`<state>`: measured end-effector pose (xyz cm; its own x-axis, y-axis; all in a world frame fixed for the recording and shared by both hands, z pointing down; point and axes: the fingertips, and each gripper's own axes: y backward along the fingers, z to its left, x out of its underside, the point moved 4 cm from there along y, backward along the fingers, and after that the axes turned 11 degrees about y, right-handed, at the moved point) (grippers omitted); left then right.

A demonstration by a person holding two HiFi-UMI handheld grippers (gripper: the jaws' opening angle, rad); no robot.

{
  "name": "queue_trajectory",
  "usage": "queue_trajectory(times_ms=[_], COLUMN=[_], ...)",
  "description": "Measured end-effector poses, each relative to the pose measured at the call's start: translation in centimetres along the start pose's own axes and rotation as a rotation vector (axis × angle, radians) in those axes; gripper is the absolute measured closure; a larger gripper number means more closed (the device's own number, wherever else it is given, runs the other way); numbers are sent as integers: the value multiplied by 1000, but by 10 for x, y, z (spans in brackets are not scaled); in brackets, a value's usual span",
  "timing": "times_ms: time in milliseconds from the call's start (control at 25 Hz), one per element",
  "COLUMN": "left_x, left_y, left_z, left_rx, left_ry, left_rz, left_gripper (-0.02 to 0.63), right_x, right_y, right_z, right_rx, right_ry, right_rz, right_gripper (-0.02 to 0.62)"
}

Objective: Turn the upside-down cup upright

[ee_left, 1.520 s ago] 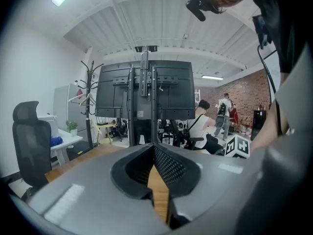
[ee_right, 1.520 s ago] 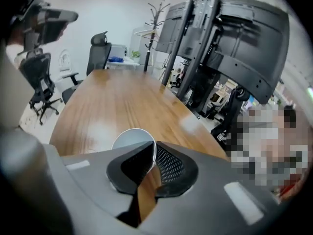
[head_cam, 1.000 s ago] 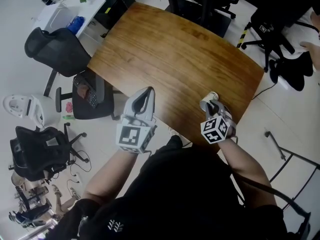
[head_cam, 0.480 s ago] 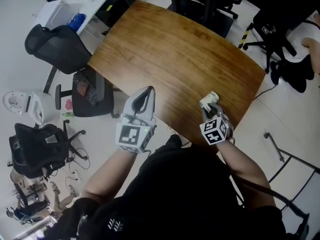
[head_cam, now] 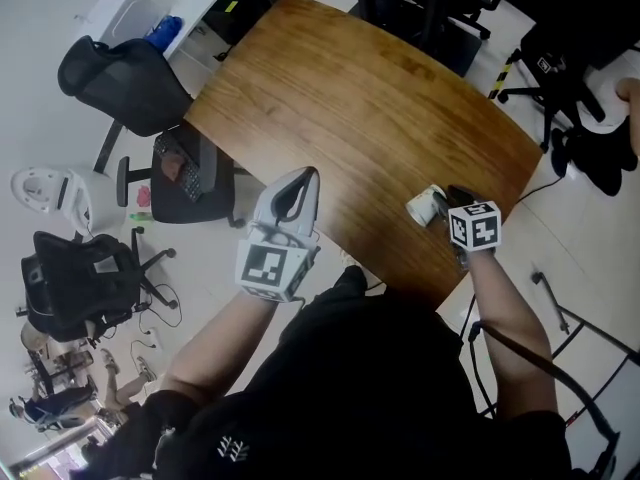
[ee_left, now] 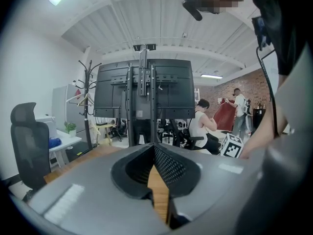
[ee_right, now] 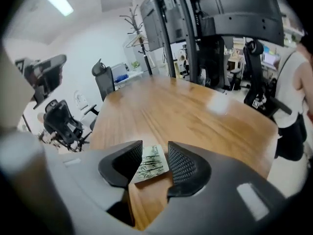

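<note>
Right gripper (ee_right: 154, 146) is letting go of the cup (ee_right: 151, 164) near the table's (head_cam: 360, 108) front right edge.
Its jaws have just been opening and are standing spread, with the bamboo-printed cup sitting on the wood between them, a gap showing at the right pad; which end is up cannot be told. The left gripper (ee_left: 154, 148) is hovering over the table's near edge, jaws pressed together on nothing.

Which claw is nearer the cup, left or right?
Right. The right claw has the cup between its jaws, which have just been opening. The left claw, shut and empty, sits well off to the cup's left.
</note>
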<state>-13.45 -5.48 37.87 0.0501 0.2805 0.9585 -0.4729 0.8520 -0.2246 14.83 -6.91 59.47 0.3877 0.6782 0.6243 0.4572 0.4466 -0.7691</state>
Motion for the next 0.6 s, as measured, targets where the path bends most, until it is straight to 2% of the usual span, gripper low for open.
queue_trajectory(times_ms=[240,360,520,600], left_x=[-12,-16,-21,-24], left_y=[9,10,12,10], left_z=[23,28,33,33], left_rx=[-65,-86,-100,-97], left_ry=[-24,-33,-40,-40], left_rz=[-9,-17,-23,-30], left_gripper=[606,606,606,606], right_x=[5,7,6,7], right_y=[-18,-21,-21,-19], right_z=[-3,-1,4,5], right_rx=[-165,-192,-173,-149], right_ry=[-163,-214,-167,-122], right_rz=[53,45,46,51], right_gripper=[433,449,463,523])
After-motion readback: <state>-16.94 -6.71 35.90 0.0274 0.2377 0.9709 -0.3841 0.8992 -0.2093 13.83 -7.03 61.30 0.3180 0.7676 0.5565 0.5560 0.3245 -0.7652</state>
